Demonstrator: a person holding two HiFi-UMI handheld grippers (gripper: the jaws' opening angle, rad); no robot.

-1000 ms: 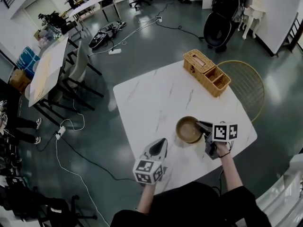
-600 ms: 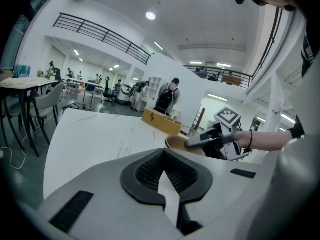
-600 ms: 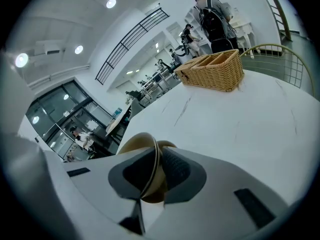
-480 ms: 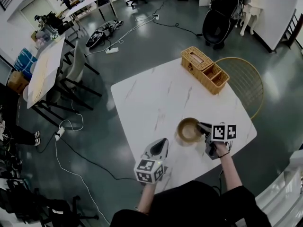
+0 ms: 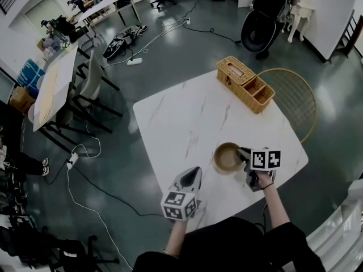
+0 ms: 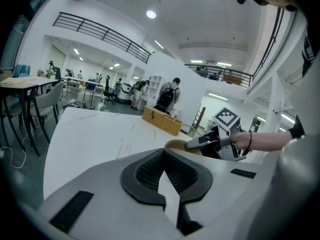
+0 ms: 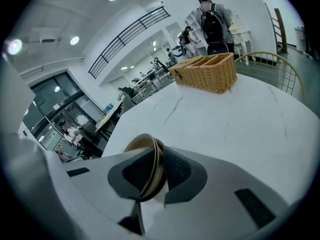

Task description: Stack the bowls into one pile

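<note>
Brown bowls point(image 5: 228, 157), seemingly two already nested, are pinched by their rim between the jaws of the right gripper point(image 5: 243, 152). They lie just to that gripper's left in the head view, close over the marble table point(image 5: 181, 118) near its right edge; whether they rest on it cannot be told. The left gripper point(image 5: 194, 172), jaws together on nothing, is kept nearer the person and apart from them, and bare tabletop is left open up to the wicker basket point(image 5: 245, 85).
</note>
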